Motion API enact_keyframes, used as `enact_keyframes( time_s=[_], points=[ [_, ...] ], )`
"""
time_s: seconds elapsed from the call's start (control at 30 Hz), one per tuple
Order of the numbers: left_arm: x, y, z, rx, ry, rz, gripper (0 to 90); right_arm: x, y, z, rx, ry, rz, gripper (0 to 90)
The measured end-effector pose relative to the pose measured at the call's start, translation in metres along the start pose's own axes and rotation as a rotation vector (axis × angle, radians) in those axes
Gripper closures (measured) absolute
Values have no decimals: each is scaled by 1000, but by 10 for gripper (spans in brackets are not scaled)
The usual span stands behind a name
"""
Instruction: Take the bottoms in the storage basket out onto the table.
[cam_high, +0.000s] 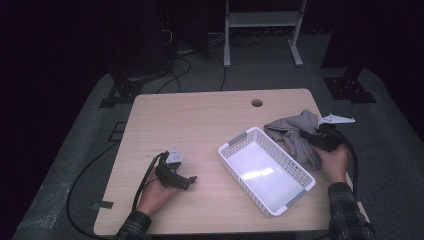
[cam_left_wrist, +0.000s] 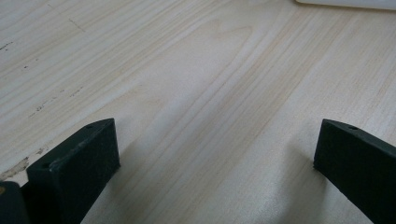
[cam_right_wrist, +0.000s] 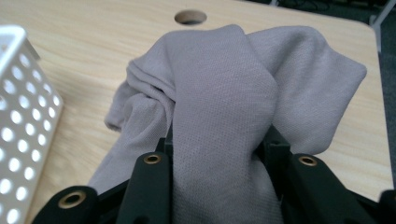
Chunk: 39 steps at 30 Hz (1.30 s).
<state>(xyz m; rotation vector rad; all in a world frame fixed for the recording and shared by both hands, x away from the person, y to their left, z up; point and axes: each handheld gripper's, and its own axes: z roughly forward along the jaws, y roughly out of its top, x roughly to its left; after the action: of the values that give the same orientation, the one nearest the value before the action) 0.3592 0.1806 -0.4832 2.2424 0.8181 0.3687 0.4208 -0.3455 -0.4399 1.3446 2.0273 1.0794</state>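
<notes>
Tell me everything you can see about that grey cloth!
The grey cloth is soft, finely knitted fabric, crumpled and twisted into thick folds. It lies bunched on the wooden table near its right edge, just right of the white basket. The right gripper has its jaws shut on a fold, with cloth draped over them.

Bystander items, table and surroundings.

Light wood table (cam_high: 200, 125) with a round cable hole (cam_high: 257, 103) near its far edge; faint dark scuffs on the wood grain in the left gripper view. White perforated basket (cam_high: 235, 145) with grey corner pieces sits right of centre, set at an angle. Beyond: grey carpet, white metal frame (cam_high: 227, 45), loose black floor cables (cam_high: 180, 65).
</notes>
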Motion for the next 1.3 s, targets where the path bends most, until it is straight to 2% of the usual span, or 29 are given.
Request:
enact_keyframes(
  time_s=[0.2,0.33,0.5,0.63,0.83,0.97,1.17,1.3],
  points=[
    [0,0,0,0,0,0,0,0,-1,1,6,-6,3,529],
    [0,0,0,-1,0,-1,0,1,0,-3,9,-27,-7,475],
    [0,0,0,0,0,-1,0,4,4,-14,-17,-55,-36,451],
    [0,0,0,-1,0,-1,0,7,9,-25,-48,-72,-44,392],
    [0,0,0,-1,0,-1,0,8,12,-43,-86,-45,-18,386],
    [0,0,0,-5,-2,-3,0,10,9,-50,-75,-54,-30,386],
    [-1,0,0,-4,-4,-1,0,14,-5,-59,-43,-63,-49,378],
    [-1,0,0,-4,-4,1,0,17,-16,-69,-35,-43,-35,388]
  ],
)
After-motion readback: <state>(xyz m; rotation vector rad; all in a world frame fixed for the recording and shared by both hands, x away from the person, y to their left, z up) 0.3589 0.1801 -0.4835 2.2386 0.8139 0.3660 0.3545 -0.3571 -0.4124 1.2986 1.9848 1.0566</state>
